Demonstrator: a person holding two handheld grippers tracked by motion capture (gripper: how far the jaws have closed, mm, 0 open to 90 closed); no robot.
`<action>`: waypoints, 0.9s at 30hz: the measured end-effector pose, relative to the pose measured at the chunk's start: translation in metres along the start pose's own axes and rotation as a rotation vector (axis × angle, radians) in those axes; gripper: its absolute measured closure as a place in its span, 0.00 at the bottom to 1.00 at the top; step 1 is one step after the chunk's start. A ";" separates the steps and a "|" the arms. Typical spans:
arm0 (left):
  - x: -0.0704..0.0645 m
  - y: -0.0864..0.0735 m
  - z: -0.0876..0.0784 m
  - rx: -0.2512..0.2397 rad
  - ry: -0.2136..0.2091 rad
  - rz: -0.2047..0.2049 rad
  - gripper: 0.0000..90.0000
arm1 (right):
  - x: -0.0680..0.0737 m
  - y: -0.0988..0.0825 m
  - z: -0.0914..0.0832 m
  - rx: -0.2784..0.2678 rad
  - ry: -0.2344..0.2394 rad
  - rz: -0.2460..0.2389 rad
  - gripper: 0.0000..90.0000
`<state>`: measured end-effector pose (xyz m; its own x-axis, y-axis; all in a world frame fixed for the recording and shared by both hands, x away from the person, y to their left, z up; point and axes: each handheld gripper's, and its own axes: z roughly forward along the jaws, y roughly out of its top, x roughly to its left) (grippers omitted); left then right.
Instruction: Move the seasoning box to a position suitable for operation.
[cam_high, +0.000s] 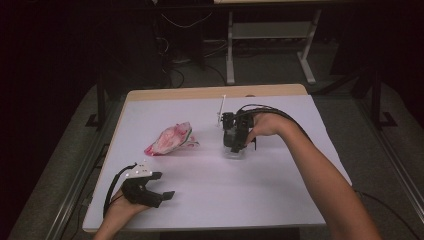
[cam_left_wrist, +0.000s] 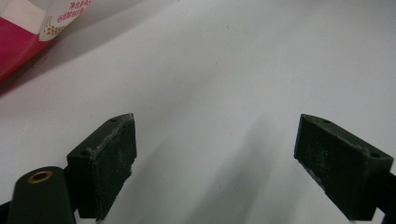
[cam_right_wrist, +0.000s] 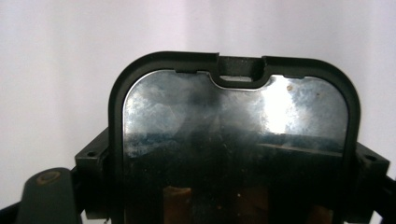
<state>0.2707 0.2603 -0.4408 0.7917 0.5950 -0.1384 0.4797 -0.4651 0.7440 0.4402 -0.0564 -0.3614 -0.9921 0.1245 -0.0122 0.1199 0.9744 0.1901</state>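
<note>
Both jaws of the right gripper (cam_high: 239, 145) clamp the sides of a black-rimmed, glossy flat object (cam_right_wrist: 236, 140), a phone-like slab, held over the white table (cam_high: 210, 200) right of centre. Left gripper (cam_high: 167, 185) rests near the front left edge, jaws spread, nothing between them. Pink-and-white packet (cam_high: 170, 140) lies left of centre, well apart from both. A thin white stick (cam_high: 220, 107) stands just behind the right gripper.

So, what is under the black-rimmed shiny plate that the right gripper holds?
White table shows around the plate; whatever lies directly beneath it is covered.
</note>
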 end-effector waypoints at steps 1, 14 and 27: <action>0.000 0.000 0.000 0.001 0.000 0.002 0.14 | 0.002 -0.001 -0.001 -0.003 0.002 -0.003 0.17; -0.006 0.002 0.004 0.000 -0.014 -0.004 0.14 | 0.042 -0.018 -0.013 -0.032 0.006 -0.043 0.17; -0.007 0.002 0.006 0.003 -0.015 0.018 0.14 | 0.084 -0.020 -0.003 -0.029 0.017 -0.093 0.17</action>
<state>0.2686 0.2513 -0.4417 0.8057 0.5769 -0.1346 0.4664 -0.4777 0.7445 0.3539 -0.0659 -0.3628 -0.9995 0.0299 -0.0142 0.0261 0.9757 0.2177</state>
